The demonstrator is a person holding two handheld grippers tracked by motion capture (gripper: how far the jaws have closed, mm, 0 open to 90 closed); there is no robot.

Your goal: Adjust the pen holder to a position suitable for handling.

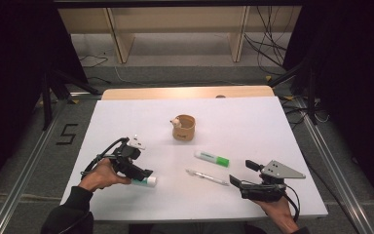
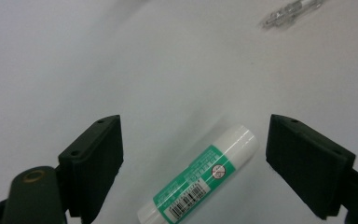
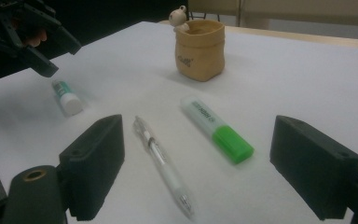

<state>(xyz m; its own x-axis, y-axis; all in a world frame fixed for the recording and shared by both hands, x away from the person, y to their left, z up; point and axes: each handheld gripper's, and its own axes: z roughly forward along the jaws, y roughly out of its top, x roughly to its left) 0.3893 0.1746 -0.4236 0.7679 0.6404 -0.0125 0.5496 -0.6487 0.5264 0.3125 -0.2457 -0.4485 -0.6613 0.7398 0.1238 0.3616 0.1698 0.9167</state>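
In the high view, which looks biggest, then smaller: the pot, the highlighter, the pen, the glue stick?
1. Pot
2. Pen and highlighter: too alike to rank; pen longer, highlighter thicker
3. Glue stick, partly hidden by the left gripper

In the high view we see the white table (image 1: 253, 122) brightly and evenly lit from above, while the room on both sides falls into near black. Shadows on it are soft and short; the small pouch (image 1: 184, 127) throws only a faint one. The picture is slightly grainy. In the left gripper view we find the glue stick (image 2: 198, 179) fairly sharp, its white cap close to washed out, and the pen (image 2: 291, 11) at the top edge blurred. In the right gripper view the highlighter (image 3: 216, 128) is clear, the near jaws are soft, and the background is dim.
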